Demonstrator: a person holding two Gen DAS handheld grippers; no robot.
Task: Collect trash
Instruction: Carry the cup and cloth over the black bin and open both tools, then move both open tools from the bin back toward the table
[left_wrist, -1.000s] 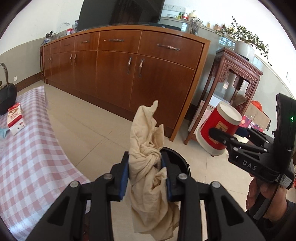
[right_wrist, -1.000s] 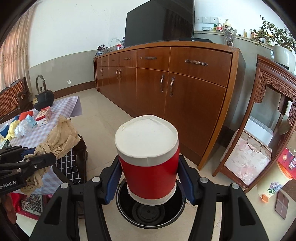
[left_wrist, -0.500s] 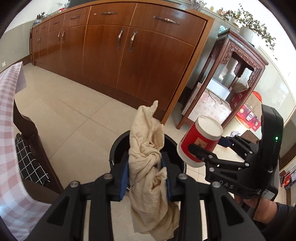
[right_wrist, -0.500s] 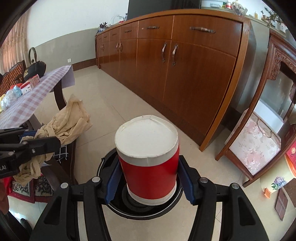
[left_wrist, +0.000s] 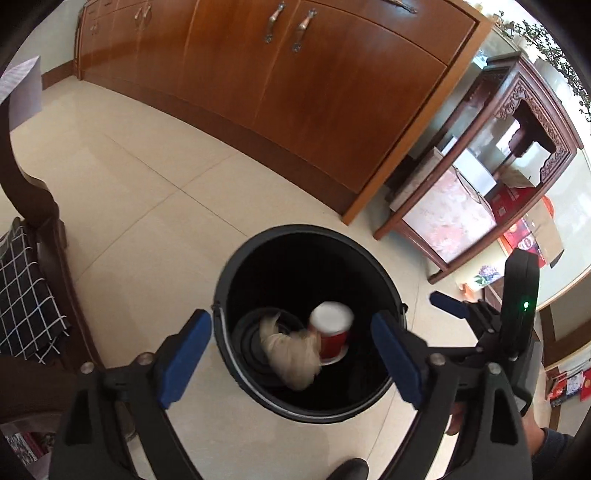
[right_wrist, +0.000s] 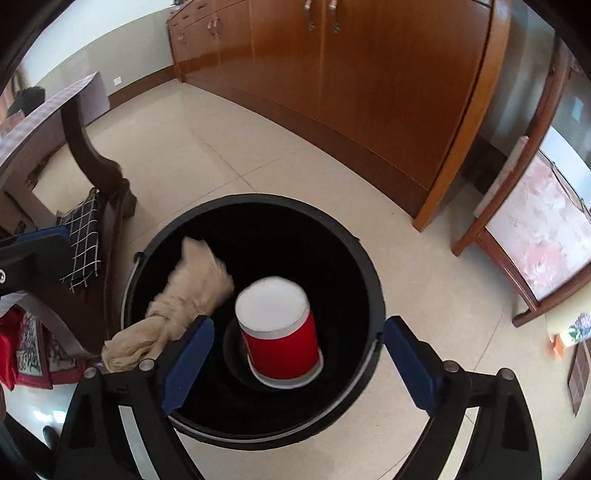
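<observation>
1. Trash, two pieces: a beige crumpled cloth (left_wrist: 291, 354) and a red paper cup (left_wrist: 332, 332) with a white end, both blurred inside the black bin (left_wrist: 391, 291) on the tiled floor (left_wrist: 147, 206); whether either has settled cannot be told.
2. Left gripper (left_wrist: 291, 365), jaws spread wide and holding nothing, above the bin's near rim; the right gripper (right_wrist: 295, 365) likewise wide and empty over the opening.
3. Risk, cloth: in the right wrist view its tail appears to lie across the bin's left rim, partly hidden by a blue pad (right_wrist: 188, 358). A trailing fold could snag on that pad and be dragged out when the gripper lifts.
4. Risk, cup: it sits tilted beside the cloth; being light, it could tip or roll if the bin is jolted.
5. Risk, bin: both grippers hang close to the rim, so a careless withdrawal may knock the bin toward the wooden cabinet (left_wrist: 314, 92) at the far side.
</observation>
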